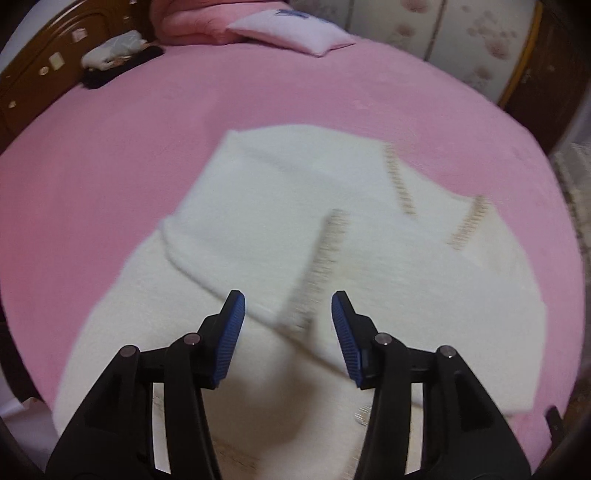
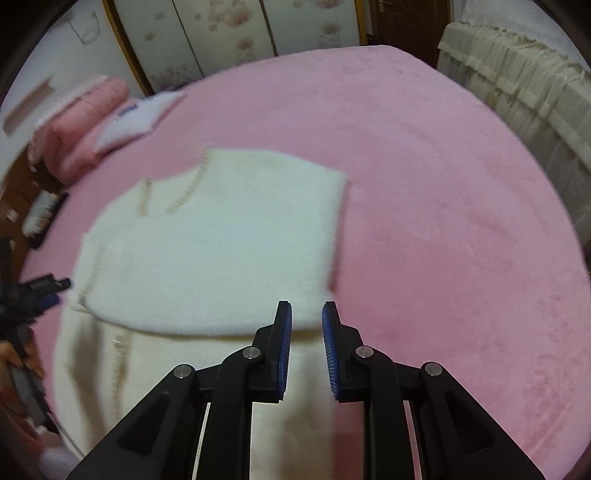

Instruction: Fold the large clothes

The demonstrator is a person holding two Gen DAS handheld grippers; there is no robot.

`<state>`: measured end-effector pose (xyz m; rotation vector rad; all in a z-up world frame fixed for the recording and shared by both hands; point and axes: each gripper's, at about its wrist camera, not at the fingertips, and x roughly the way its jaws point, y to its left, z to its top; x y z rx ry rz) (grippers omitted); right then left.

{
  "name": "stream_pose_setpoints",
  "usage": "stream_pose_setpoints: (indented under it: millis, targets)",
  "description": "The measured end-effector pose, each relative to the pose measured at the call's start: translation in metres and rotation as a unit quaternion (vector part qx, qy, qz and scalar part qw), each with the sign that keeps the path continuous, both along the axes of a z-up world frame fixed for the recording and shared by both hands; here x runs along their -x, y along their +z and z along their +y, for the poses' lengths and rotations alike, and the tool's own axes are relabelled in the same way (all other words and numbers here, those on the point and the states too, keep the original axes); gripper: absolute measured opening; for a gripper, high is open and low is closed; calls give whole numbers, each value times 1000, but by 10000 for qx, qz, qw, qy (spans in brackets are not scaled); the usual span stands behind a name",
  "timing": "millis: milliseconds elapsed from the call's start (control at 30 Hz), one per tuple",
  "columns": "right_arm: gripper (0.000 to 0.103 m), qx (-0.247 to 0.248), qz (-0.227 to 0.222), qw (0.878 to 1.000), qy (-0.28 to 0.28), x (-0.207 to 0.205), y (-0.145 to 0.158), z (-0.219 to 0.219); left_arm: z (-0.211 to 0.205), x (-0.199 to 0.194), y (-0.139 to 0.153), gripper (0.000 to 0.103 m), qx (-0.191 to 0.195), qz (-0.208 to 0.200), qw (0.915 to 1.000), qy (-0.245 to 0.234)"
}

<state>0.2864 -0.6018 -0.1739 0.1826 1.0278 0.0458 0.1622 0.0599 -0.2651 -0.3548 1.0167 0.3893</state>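
The sweater (image 1: 258, 221) is fuzzy white knit cloth on a matt, plush pink bedspread (image 1: 147, 129). The headboard (image 1: 55, 55) is glossy brown wood. Ribbed blue pads (image 2: 286, 347) line matt black plastic jaws.

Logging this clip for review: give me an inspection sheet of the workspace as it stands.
Surface: pink bedspread, flat.
Job's things: white sweater with beige trim, partly folded, upper part doubled over the lower.
Clutter: pink folded blanket, small pillow, dark bundle by the headboard.
Grippers: left claw open above the sweater, holding nothing; right claw open with a narrower gap, at the sweater's right edge.
Cables: nothing seen.
Surroundings: wooden headboard, floral wardrobe doors, cream ruffled cover.
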Motion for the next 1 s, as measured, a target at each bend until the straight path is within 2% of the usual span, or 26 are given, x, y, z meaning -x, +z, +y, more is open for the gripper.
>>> stream_pose_setpoints:
  millis: [67, 100, 133, 167, 233, 300, 367, 433, 500, 567, 667, 767, 800, 867, 933, 967, 1000]
  targets:
    - [17, -593, 84, 9981, 142, -6, -11, 10, -21, -2, 1, 45, 384, -57, 9981, -479]
    - [14, -778, 201, 9966, 199, -10, -19, 17, -35, -5, -2, 42, 591, 37, 9955, -735]
    - [10, -907, 321, 9951, 242, -12, -28, 22, -46, -8, -5, 34, 667, 107, 9938, -878]
    - [8, -1070, 511, 9925, 292, -17, -41, 31, -59, -12, -8, 31, 653, 169, 9926, -1007]
    - [5, -1309, 728, 9879, 398, -23, -60, 43, -81, -22, -22, 28, 350, 318, 9911, -1241]
    - [5, -1290, 828, 9870, 474, -28, -74, 49, -88, -31, -38, 21, 104, 525, 9904, -1278]
    - [4, -1135, 958, 9874, 550, -31, -86, 46, -85, -36, -50, 20, -342, 759, 9905, -1097]
    - [0, -1254, 1008, 9857, 509, -40, -91, 37, -74, -35, -58, 20, -969, 840, 9876, -907]
    - [0, -1198, 920, 9882, 250, -41, -89, 11, -58, -32, -64, 20, -1243, 936, 9853, -707]
    - [0, -1020, 802, 9914, -168, -33, -88, -28, -43, -29, -69, 11, -1189, 915, 9863, -680]
    - [0, -1108, 757, 9903, -352, -22, -88, -59, -39, -33, -71, 10, -1333, 975, 9823, -881]
    - [0, -666, 706, 9952, -138, -20, -84, -55, -54, -35, -72, 10, -1734, 1167, 9742, -853]
    - [0, -405, 735, 9964, -148, -19, -82, -49, -64, -32, -70, 10, -1758, 1206, 9730, -883]
    - [0, -347, 758, 9964, -145, -29, -75, -43, -79, -31, -63, 7, -1402, 1063, 9787, -1058]
    - [0, -911, 841, 9917, 355, -42, -73, -7, -98, -26, -55, 7, -504, 773, 9867, -1335]
    - [0, -1141, 912, 9866, 728, -43, -75, 8, -104, -27, -55, 7, -145, 701, 9866, -1467]
    - [0, -1112, 937, 9849, 942, -45, -76, 21, -110, -29, -55, 7, 79, 648, 9855, -1567]
